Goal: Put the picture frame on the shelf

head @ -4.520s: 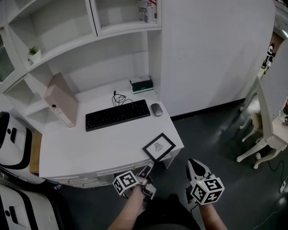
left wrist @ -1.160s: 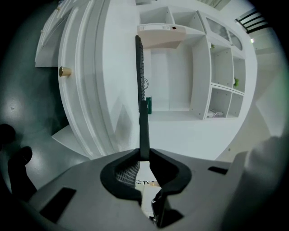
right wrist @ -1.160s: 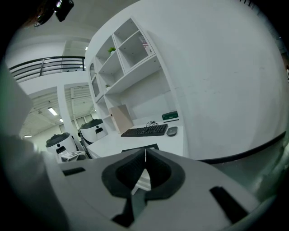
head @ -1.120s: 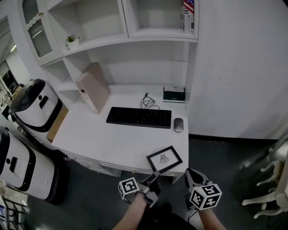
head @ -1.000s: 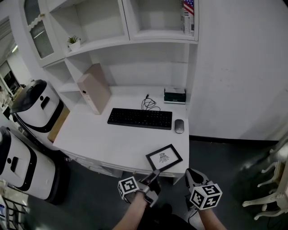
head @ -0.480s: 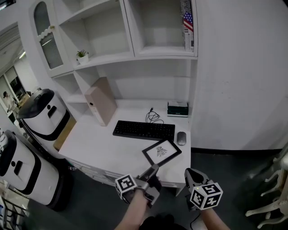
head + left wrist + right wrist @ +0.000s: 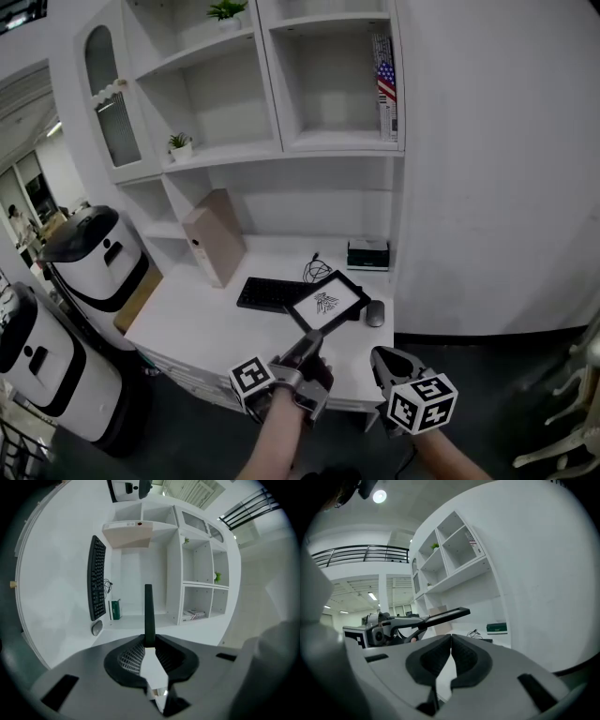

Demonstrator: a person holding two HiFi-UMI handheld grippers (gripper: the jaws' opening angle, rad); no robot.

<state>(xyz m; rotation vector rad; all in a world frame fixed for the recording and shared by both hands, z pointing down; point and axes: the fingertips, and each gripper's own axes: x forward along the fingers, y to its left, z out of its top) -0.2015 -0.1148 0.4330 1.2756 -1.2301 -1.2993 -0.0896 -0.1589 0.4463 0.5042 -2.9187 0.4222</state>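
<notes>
At lower centre | my left gripper (image 7: 307,345) pinched the picture frame (image 7: 327,302) by a corner | my right gripper (image 7: 382,360) was closed, empty.

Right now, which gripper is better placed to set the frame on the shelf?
Left. The left gripper clamps the frame, held above the desk; the right gripper is shut and empty.

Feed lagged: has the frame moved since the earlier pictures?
Yes. Held by the left gripper, the frame has risen from the front of the desk and now overlaps the keyboard.
</notes>
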